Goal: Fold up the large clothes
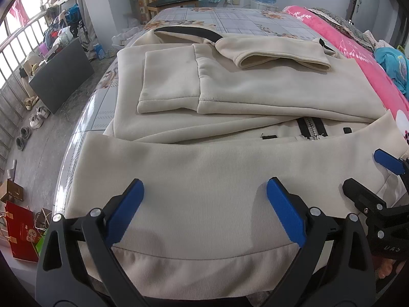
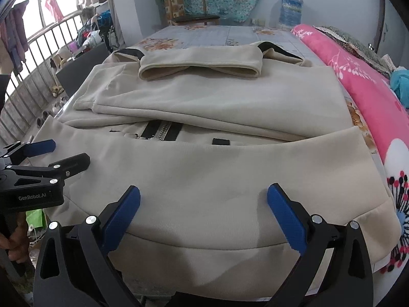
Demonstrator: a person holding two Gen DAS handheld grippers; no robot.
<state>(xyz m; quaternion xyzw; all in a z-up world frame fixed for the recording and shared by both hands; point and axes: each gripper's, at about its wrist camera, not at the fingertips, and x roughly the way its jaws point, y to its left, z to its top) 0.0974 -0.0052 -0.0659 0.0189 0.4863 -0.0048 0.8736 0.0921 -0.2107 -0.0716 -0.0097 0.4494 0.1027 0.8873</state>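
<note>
Nearest, hovering wide open and gripping nothing: left gripper (image 1: 204, 215) and right gripper (image 2: 203, 217), blue-padded, black-framed, side by side over the near hem. Lying beneath both, spreading across the floral-patterned grey bed (image 1: 230, 20): large cream fleece zip-up jacket (image 1: 204, 179), bottom part folded up toward the middle. Showing beyond that fold: black-and-silver zipper (image 2: 163, 130). Resting farther back: 2 sleeves folded across the chest. Running along the right: pink floral quilt (image 2: 358, 87).
</note>
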